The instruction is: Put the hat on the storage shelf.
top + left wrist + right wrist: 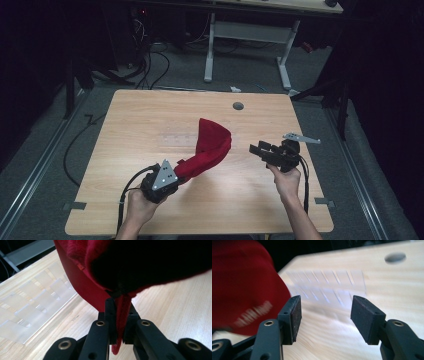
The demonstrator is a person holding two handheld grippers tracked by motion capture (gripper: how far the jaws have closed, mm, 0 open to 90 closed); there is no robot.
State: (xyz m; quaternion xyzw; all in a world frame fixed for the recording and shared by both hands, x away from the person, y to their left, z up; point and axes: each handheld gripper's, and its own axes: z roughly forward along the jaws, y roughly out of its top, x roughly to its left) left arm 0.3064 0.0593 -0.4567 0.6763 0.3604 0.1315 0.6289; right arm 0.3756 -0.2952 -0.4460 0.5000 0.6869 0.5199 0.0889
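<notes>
A red knit hat (pixel 210 146) is held up above the wooden table (pixel 135 125), stretching up and to the right from my left gripper (pixel 176 170). That gripper is shut on the hat's lower edge; in the left gripper view the red fabric (pixel 85 277) is pinched between the jaws of the left gripper (pixel 119 315). My right gripper (pixel 255 149) hovers a little to the right of the hat, pointing left at it, open with nothing between its pads. In the right gripper view the open right gripper (pixel 325 315) has the hat (pixel 242 290), with white lettering, to the left of it, blurred.
A strip of clear tape patches (pixel 175 139) lies on the table behind the hat. A round grey cable hole (pixel 238 105) sits near the far edge. Beyond the table stand another desk's white legs (pixel 210 50) and cables on the floor.
</notes>
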